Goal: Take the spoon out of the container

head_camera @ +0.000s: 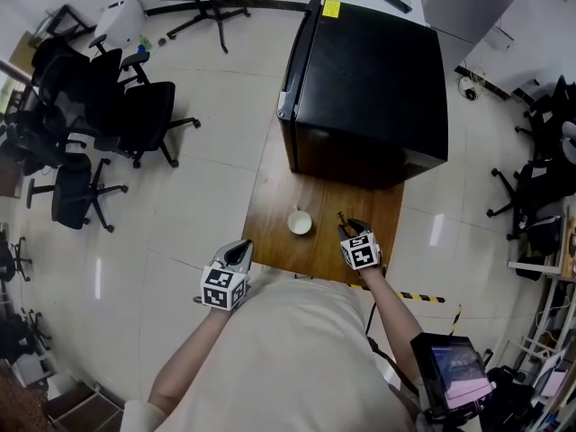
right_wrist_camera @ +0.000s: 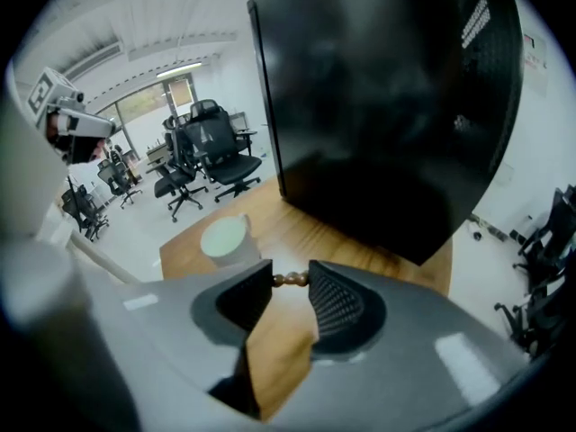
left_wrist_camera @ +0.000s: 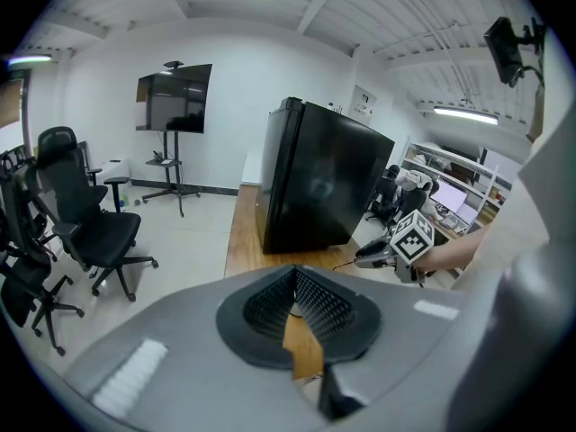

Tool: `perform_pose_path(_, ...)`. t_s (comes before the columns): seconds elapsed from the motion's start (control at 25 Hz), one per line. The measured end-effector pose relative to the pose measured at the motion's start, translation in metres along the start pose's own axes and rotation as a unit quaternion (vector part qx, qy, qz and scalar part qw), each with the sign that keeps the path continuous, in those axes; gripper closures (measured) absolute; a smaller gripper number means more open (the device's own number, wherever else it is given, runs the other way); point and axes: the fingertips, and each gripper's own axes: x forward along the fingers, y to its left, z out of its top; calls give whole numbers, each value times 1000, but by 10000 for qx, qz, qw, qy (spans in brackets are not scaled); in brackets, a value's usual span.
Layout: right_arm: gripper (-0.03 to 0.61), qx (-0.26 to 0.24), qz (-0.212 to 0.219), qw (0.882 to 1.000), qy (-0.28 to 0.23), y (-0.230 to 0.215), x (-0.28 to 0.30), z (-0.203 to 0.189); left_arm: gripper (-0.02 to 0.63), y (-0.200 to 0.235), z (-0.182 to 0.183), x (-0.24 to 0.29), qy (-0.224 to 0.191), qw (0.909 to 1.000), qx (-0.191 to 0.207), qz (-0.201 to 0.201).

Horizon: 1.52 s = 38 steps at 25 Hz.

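My right claw [right_wrist_camera: 290,282] has the spoon [right_wrist_camera: 290,279]: its jaws stand part-way open and pinch the handle, which runs crosswise from one pad to the other. From the head view the spoon's dark stem [head_camera: 342,219] pokes up out of that claw, just to the right of the cup [head_camera: 300,222] and apart from it. So the spoon is out of the container, in the air rather than on the wood. The cup lies left of the gripping claw, and this hand is the nearer of the two to it. The bare counter [head_camera: 270,205] on the cup's right is where I would judge the spoon should come down, long axis laid flat.

The left claw [left_wrist_camera: 295,271] sits on the cup's other side, nearer me, its jaws closed tip to tip on nothing.

The handle is dark brown and turned into small beads — wood, I would guess, and slim enough to swivel in the pads. The cup is white, round and smooth, pale inside, with nothing showing in it. The counter is glossy wood grain, and a big black cabinet [head_camera: 369,79] stands behind the cup.
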Motion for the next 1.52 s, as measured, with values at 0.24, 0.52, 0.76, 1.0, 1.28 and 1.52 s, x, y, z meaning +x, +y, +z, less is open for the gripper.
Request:
perform_pose_path(0.24,451,68,-101,9999,111,-9,21,-25,614,-3,-1,0,21,10000,-3,43)
perform_pose_path(0.52,451,113,-60,9985,536,0,37,-60,614,-1,-2,-2,80,9999,-15,100)
perform_pose_path(0.76,451,10,-74,9945,1049,21,68,-92,614,14,-14,-13,89,9999,-18,132)
perform_pose_path(1.0,451,158,-261,9871,1570,12,72,-113,614,16,-10,-15,76,9999,-61,140)
perform_pose_path(1.28,376,581,-207,9869,1488,15,65,-118,614,37,-20,-16,261,9993,-160,234)
perform_pose_path(1.52,376,1208,-384,9875,937,15,28,-106,614,43,-25,-12,182,9991,-367,-81)
